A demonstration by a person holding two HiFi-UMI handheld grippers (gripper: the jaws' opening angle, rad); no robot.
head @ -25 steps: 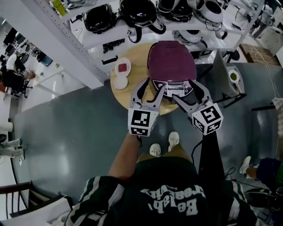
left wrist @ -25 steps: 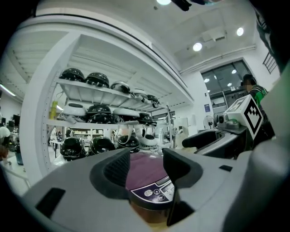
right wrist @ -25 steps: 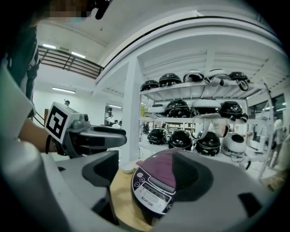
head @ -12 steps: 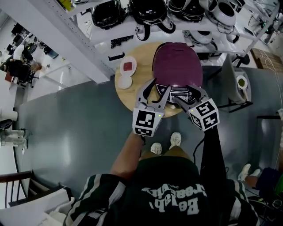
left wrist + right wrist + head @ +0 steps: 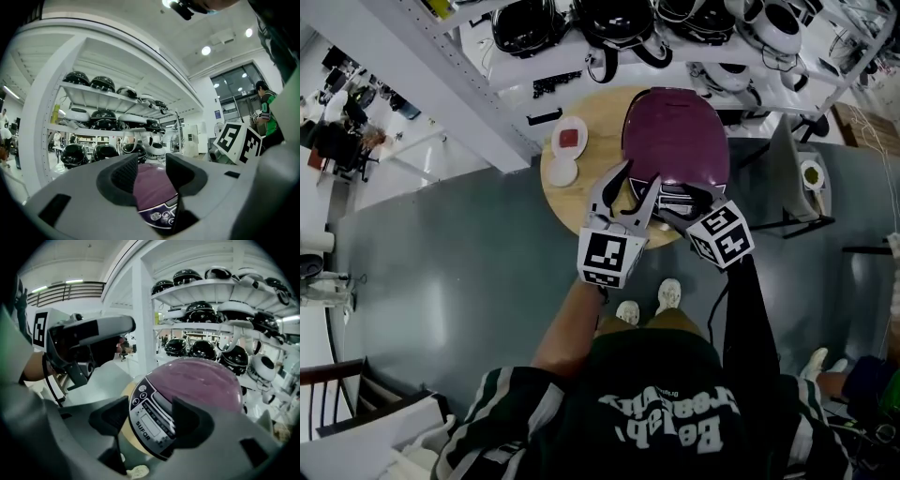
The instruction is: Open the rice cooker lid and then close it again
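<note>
Indoor test lab or storeroom: white steel shelving (image 5: pixel 35 140) holds rows of rounded black and white appliances (image 5: pixel 104 118); grey sealed floor (image 5: pixel 441 281); recessed ceiling lights (image 5: pixel 206 50).

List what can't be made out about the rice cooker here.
Head view: the left gripper and right gripper, jaws just closing on nothing, cover the rice cooker's front; any lid latch is hidden.
Left gripper view: that gripper's body cuts off the cooker's base.
Right gripper view: the control panel's button labels are too small.
Head view: what the red-centred dish holds, too small.
</note>
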